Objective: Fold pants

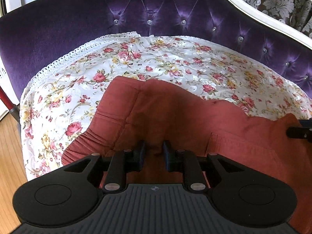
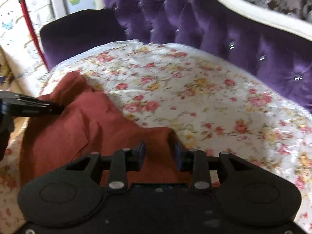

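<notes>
The left tool [image 1: 154,152] pinches a ridge of the rust-red pants [image 1: 175,113], which lie on the floral cover [image 1: 136,62]. The right tool [image 2: 159,152] stands parted over their edge, gripping nothing. Regrip squarely, then fold evenly.

Pants [image 1: 165,117] lie on the cloth [image 1: 175,62], at its near edge. Cloth covers the sofa [image 1: 156,9] seat; backrest rises behind the pants, armrest to their left. Left gripper [image 1: 154,152] over the pants' near part, fabric between its fingers. Right gripper [image 2: 159,152] at the pants' right end. Floor [image 1: 7,146] left of the cloth.
</notes>
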Demonstrator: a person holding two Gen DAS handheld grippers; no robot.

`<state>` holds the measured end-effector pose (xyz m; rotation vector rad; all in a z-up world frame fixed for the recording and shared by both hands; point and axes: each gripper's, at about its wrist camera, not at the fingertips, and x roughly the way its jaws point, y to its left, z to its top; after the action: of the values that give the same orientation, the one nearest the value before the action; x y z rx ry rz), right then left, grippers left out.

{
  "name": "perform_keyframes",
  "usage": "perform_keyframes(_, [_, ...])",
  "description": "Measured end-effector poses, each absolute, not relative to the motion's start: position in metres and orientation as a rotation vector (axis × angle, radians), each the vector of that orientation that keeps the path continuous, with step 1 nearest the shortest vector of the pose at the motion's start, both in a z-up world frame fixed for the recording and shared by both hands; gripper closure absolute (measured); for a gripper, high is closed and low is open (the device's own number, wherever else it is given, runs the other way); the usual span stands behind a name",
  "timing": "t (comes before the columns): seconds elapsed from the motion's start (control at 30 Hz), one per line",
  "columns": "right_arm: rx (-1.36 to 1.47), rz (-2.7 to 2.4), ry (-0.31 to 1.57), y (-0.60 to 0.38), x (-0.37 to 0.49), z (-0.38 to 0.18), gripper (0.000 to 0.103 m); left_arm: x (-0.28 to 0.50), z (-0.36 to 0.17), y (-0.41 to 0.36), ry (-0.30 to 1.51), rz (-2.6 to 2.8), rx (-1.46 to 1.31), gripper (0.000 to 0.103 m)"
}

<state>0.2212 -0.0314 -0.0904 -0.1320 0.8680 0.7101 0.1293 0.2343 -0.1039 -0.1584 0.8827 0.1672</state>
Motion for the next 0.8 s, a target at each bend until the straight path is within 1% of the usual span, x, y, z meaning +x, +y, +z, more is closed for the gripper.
perform_keyframes(0.07, [-0.089,0.736,0.867,-0.033,0.226,-0.091,0.070,0.129,-0.104,0.236,0.880,0.167,-0.165,0.083])
perform_keyframes(0.13, [-0.011,0.742,0.864,-0.034,0.231,-0.091,0.098,0.130,-0.102,0.236,0.867,0.176,-0.157,0.083])
perform_keyframes(0.27, [0.059,0.631,0.850,-0.038,0.248,-0.096,0.100,0.140,-0.104,0.241,0.870,0.168,-0.157,0.083])
perform_keyframes(0.33, [0.042,0.607,0.863,-0.035,0.254,-0.103,0.100,0.142,-0.105,0.240,0.867,0.169,-0.146,0.083])
perform_keyframes(0.4, [0.005,0.591,0.874,-0.030,0.255,-0.113,0.101,0.143,-0.106,0.236,0.866,0.172,-0.114,0.083])
perform_keyframes(0.5, [0.054,0.576,0.863,-0.036,0.255,-0.118,0.103,0.143,-0.103,0.227,0.868,0.183,-0.045,0.083])
perform_keyframes(0.53, [0.061,0.573,0.860,-0.039,0.253,-0.115,0.101,0.143,-0.101,0.225,0.865,0.186,-0.031,0.083])
perform_keyframes(0.57, [0.066,0.549,0.848,-0.042,0.250,-0.111,0.082,0.139,-0.096,0.223,0.855,0.196,-0.018,0.083])
perform_keyframes(0.6, [0.065,0.506,0.820,-0.048,0.246,-0.104,0.067,0.134,-0.089,0.219,0.838,0.202,-0.009,0.083])
perform_keyframes(0.67, [0.072,0.451,0.762,-0.064,0.230,-0.086,0.067,0.122,-0.076,0.209,0.807,0.169,0.002,0.083])
perform_keyframes(0.8, [0.124,0.402,0.758,-0.107,0.185,-0.059,0.067,0.100,-0.061,0.165,0.798,-0.016,-0.013,0.083])
